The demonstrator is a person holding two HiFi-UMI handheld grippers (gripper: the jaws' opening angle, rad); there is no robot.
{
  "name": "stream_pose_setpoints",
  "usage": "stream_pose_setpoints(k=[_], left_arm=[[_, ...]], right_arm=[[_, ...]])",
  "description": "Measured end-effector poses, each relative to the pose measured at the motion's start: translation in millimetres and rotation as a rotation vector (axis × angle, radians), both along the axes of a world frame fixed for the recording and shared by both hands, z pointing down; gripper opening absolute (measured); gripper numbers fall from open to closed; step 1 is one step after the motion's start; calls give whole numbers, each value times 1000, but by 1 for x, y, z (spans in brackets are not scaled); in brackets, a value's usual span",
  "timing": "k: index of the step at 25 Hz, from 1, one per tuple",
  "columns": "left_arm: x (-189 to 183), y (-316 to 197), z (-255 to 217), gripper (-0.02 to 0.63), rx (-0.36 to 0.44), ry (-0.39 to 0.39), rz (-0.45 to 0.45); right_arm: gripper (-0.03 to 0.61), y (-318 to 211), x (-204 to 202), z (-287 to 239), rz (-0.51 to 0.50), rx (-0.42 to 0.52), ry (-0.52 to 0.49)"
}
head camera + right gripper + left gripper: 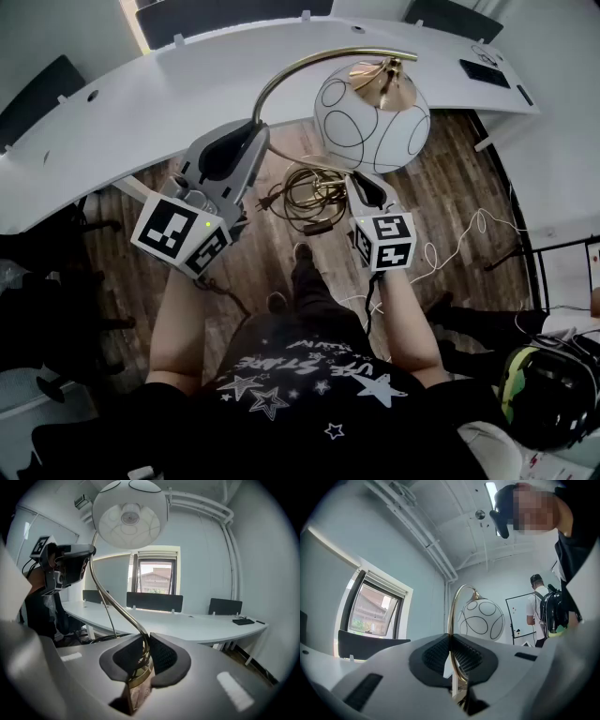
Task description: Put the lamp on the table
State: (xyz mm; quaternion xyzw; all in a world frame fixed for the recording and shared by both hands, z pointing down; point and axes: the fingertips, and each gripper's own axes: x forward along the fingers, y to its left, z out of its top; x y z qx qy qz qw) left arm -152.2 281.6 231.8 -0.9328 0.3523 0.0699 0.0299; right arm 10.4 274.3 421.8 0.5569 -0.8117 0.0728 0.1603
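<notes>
The lamp (372, 114) hung in the air between both tools, not yet on the table (187, 84). The left gripper (248, 131) had its jaws closed to a narrow slit on the lamp's curved brass arm (451, 616), which ran straight up between the ribbed pads (436, 651). The right gripper (361, 183) was likewise pinched shut on the lower end of the stem (140, 651), with a brass fitting (138, 686) showing just below its pads.

In the head view the brass arm arched from the left gripper toward 1 o'clock, and the white globe shade (372, 114) with its black ring pattern sat at 12 o'clock from the right gripper. A coiled cord (314, 192) lay on the wood floor (450, 187) beneath, between the grippers.

The long white curved table swept from 9 to 2 o'clock. Dark chairs (154, 602) stood behind it, under a window (154, 578).
</notes>
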Motion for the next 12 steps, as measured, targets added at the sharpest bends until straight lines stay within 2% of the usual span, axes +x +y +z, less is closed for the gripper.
stream_pose_setpoints(k=[12], left_arm=[[-1,-2,0,31,-4,11,19]], right_arm=[[44,2,-3,2,3,-5,-10]])
